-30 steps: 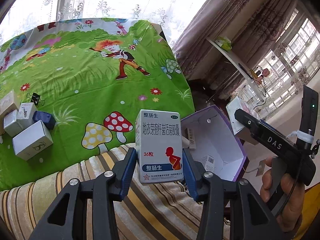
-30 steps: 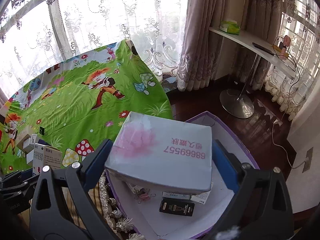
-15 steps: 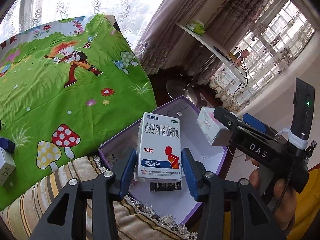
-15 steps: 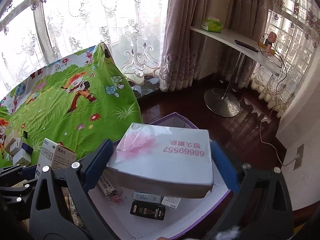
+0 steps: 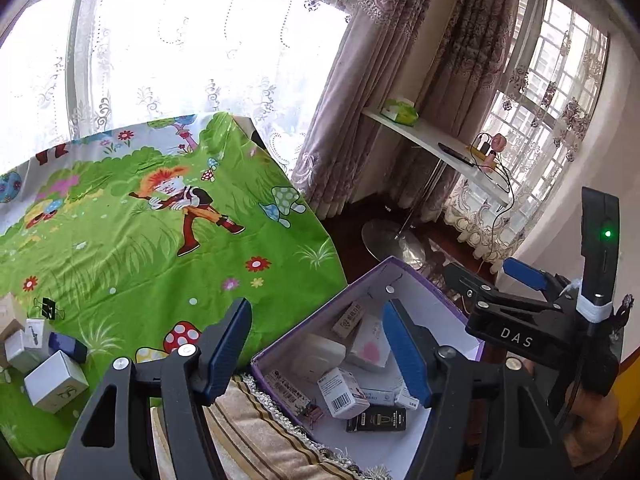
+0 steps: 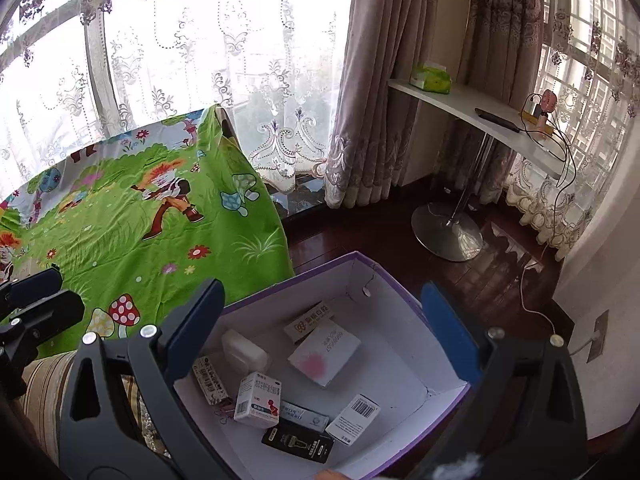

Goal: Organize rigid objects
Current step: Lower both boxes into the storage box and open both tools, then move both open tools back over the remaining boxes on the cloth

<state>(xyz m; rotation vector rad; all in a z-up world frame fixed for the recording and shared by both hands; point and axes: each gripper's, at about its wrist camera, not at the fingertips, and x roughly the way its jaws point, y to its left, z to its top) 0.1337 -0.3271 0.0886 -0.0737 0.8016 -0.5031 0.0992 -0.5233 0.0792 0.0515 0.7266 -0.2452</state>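
The purple-edged box (image 6: 400, 292) is sitting below both of your grippers, and it's filling up: the white box with the pink flower (image 6: 325, 354) lies flat near the middle, and the white medicine carton (image 6: 257, 400) rests by the near-left wall, leaning on the other packs. A black pack (image 6: 298, 445) and a barcode-labelled pack (image 6: 353, 419) lie along the near side, with a rounded white case (image 6: 244, 350) just left of the flowered box. Your right gripper (image 6: 320, 332) hangs over the box, fingers wide apart, holding nothing. Your left gripper (image 5: 316, 352) is the same story, fingers spread and empty above the box's left edge. Over on the green cartoon-print cloth (image 5: 140, 240), small white boxes (image 5: 56, 380) and a black binder clip (image 5: 48, 307) remain at the far left.
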